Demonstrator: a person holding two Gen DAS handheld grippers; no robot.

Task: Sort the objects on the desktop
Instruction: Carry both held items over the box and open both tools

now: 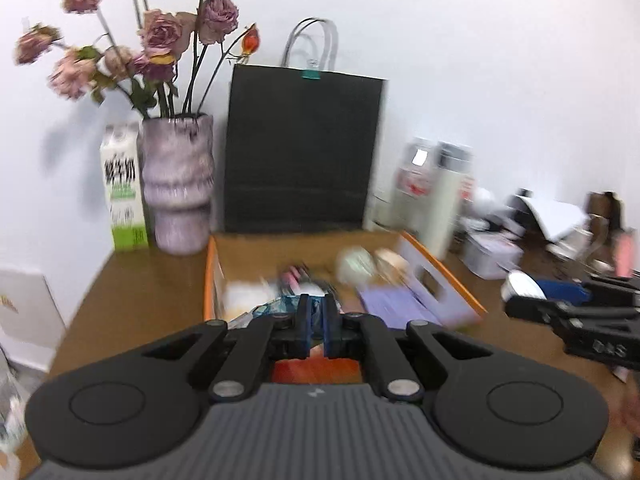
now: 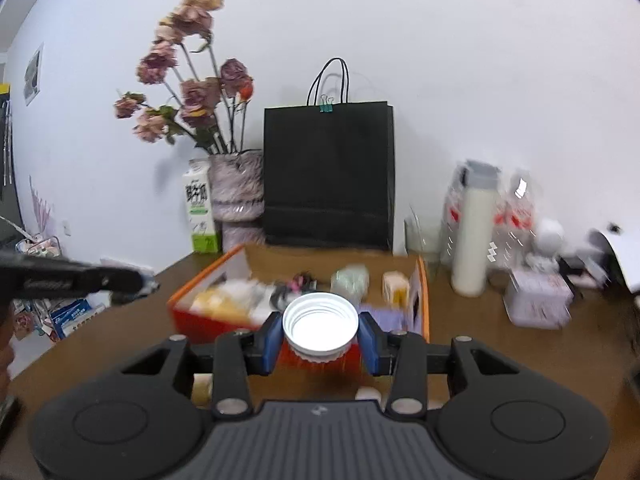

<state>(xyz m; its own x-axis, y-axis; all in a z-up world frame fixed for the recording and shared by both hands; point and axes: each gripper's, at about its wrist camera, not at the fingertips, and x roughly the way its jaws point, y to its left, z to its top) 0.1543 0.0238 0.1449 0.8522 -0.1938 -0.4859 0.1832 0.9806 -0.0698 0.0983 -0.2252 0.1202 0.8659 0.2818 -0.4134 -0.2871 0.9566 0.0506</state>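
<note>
An orange-walled cardboard box sits on the brown desk and holds several small items, blurred by motion. In the right wrist view my right gripper is shut on a white ribbed cap, open side up, just in front of and above the box. My left gripper hovers over the box's near edge, its fingers pressed together on a thin crinkly bluish wrapper. The left gripper also shows at the left of the right wrist view. In the left wrist view the right gripper enters from the right with the cap.
A black paper bag stands against the wall behind the box. Left of it are a vase of dried roses and a milk carton. Right of the box stand a cream flask, plastic bottles and a small white tin.
</note>
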